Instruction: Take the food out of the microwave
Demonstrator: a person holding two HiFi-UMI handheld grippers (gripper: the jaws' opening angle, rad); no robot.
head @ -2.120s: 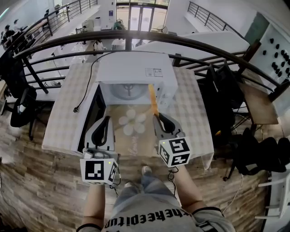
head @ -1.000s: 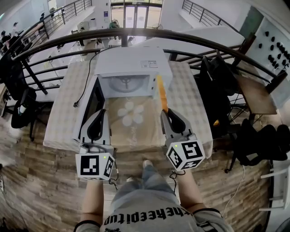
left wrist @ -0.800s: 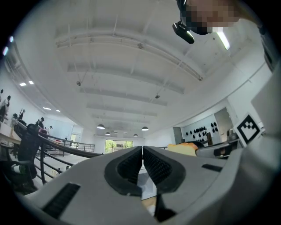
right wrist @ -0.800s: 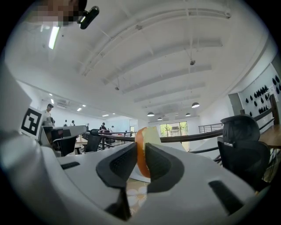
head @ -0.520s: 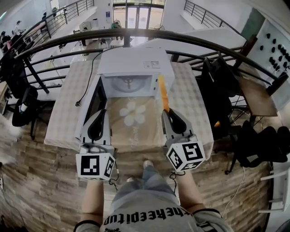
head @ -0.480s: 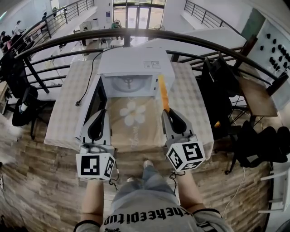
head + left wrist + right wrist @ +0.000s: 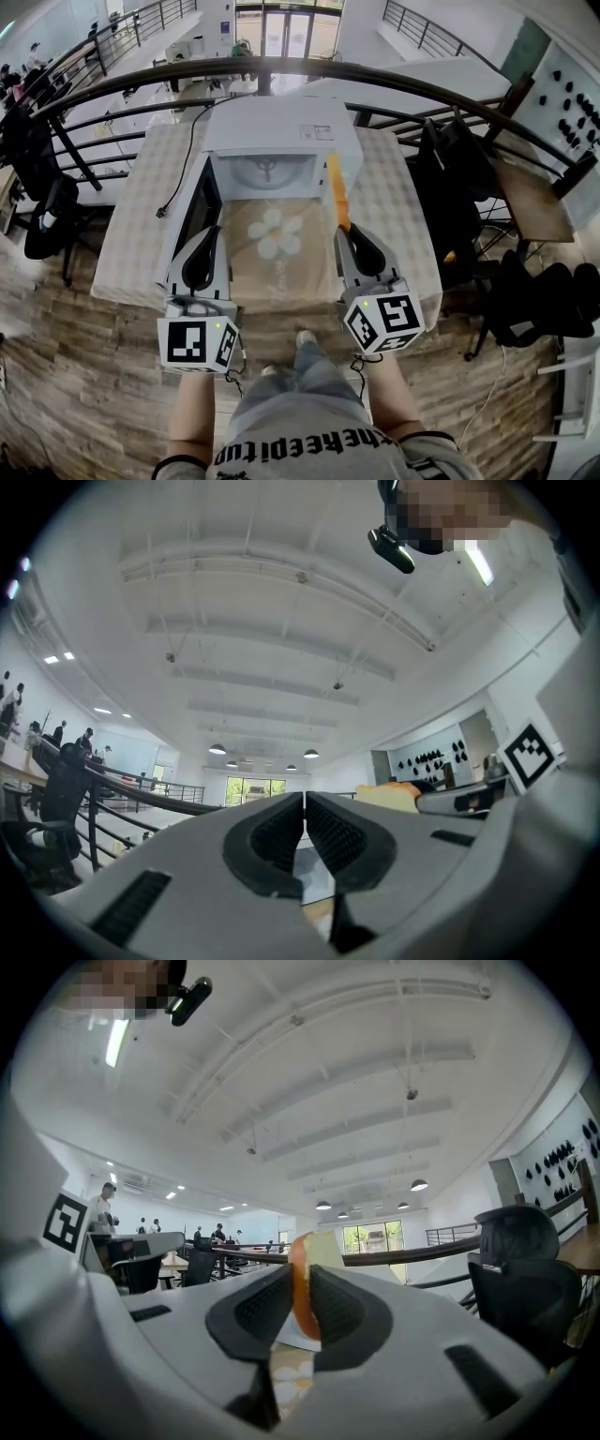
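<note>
The table (image 7: pixel 127 230) bears a white microwave (image 7: pixel 281 131) with its door (image 7: pixel 190 220) swung open to the left. Just by that door the left gripper (image 7: pixel 208 234) hangs over the table's near edge. In its own view the left gripper's (image 7: pixel 305 803) jaws are pressed together with nothing between them. Inside the microwave only the glass turntable (image 7: pixel 267 172) shows. A flower-print mat (image 7: pixel 277 239) lies on the table in front of it, between the two grippers. To the right, the right gripper (image 7: pixel 348 231) clamps the food (image 7: pixel 337 192), a flat orange-edged piece held on edge. It sticks out from the jaws toward the right side of the microwave's opening, clear of the table. In the right gripper view the right gripper (image 7: pixel 302 1290) has its jaws narrow, pads pressing both faces of the food (image 7: pixel 303 1252); they have just been closing a little further on it.
</note>
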